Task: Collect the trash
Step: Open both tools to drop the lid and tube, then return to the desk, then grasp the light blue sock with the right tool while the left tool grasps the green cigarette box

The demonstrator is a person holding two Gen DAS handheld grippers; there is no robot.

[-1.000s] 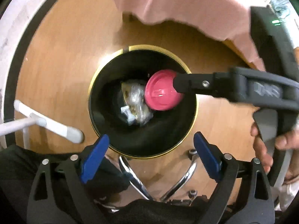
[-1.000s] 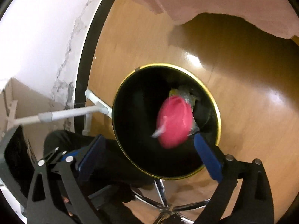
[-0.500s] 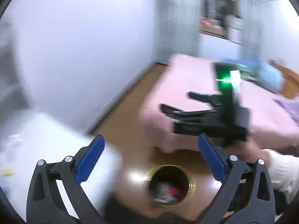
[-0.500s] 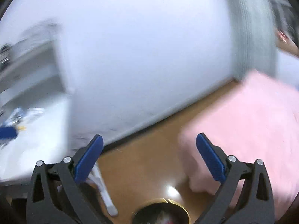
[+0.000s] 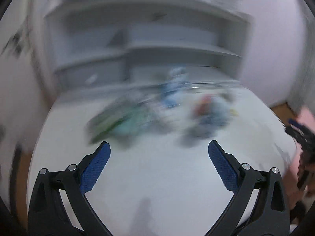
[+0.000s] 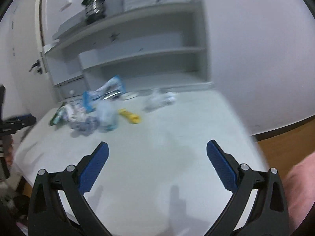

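Both grippers are open and empty over a white desk [image 6: 157,157]. My left gripper [image 5: 159,149] faces blurred trash: a green wrapper [image 5: 110,122], a blue and white packet [image 5: 173,90] and a red and blue heap [image 5: 210,112]. My right gripper [image 6: 157,149] faces a blue and white packet [image 6: 106,92], crumpled wrappers [image 6: 86,122], a yellow wrapper [image 6: 131,116], a clear bag [image 6: 107,116] and crumpled white paper [image 6: 159,100]. All the trash lies well ahead of the fingertips. The other gripper shows at the left edge of the right wrist view [image 6: 17,122].
A white shelf unit [image 6: 149,45] stands at the back of the desk against the wall. A dark object [image 6: 94,5] sits on top of it. Wood floor [image 6: 285,143] and pink bedding [image 6: 301,186] lie to the right of the desk.
Both grippers swung up from the black trash bin on the floor, where a pink object dropped in, and now face the desk. Both stay open.
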